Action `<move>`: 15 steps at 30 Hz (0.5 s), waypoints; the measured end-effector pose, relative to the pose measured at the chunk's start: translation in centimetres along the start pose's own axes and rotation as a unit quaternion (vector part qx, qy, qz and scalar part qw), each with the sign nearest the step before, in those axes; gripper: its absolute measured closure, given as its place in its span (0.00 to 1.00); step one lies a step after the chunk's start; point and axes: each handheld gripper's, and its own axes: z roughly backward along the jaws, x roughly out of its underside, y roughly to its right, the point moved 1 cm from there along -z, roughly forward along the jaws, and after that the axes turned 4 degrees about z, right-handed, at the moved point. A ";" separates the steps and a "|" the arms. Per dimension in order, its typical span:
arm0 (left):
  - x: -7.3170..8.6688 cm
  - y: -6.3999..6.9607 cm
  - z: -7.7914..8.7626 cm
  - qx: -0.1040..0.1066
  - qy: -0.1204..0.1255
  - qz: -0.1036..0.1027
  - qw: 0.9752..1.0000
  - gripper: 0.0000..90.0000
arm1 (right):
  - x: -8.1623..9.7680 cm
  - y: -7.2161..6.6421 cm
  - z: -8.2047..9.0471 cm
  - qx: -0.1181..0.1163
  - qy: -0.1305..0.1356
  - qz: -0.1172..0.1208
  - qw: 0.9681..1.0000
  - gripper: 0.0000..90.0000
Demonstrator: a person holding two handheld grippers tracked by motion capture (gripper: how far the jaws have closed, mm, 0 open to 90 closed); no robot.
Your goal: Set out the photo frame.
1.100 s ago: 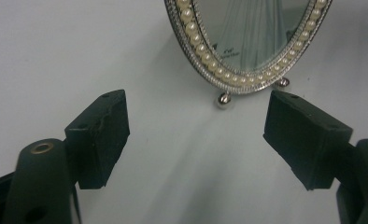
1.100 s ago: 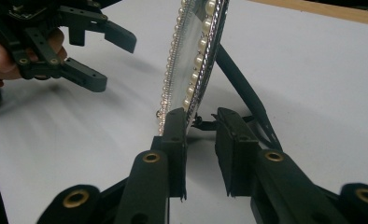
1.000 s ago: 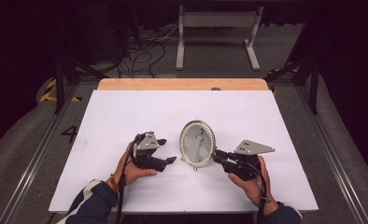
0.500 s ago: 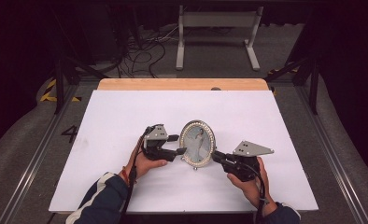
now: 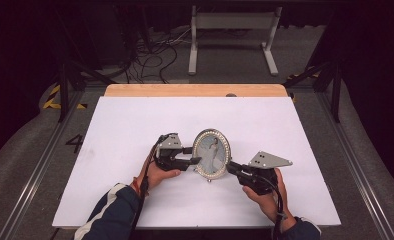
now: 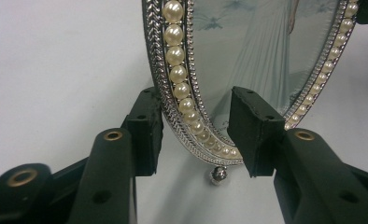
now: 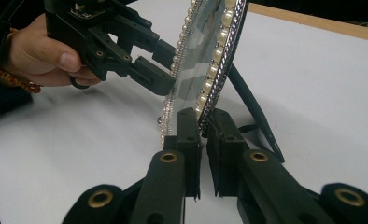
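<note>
Oval frame (image 5: 212,153) stands on your white surface (image 5: 135,120) in a dark room; right gripper (image 5: 233,169) pinches its 4 o'clock rim, left gripper (image 5: 195,156), closing, straddles its 8 o'clock rim.

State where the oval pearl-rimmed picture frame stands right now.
In the high view, the picture frame stands upright near the white table's middle, between the left gripper and the right gripper.

A darkened lab or recording studio: a bench (image 5: 135,125) covered in a plain white sheet stands on grey carpet between metal floor rails (image 5: 30,185), with loose cables (image 5: 155,55) and a white equipment stand (image 5: 232,37) behind, and yellow-black hazard tape (image 5: 52,97) on the floor.
</note>
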 end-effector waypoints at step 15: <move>0.3 0.5 0.5 0.004 -0.007 -0.011 1.000 0.65 | 0.0 0.5 -0.2 0.008 -0.001 -0.001 1.000 0.91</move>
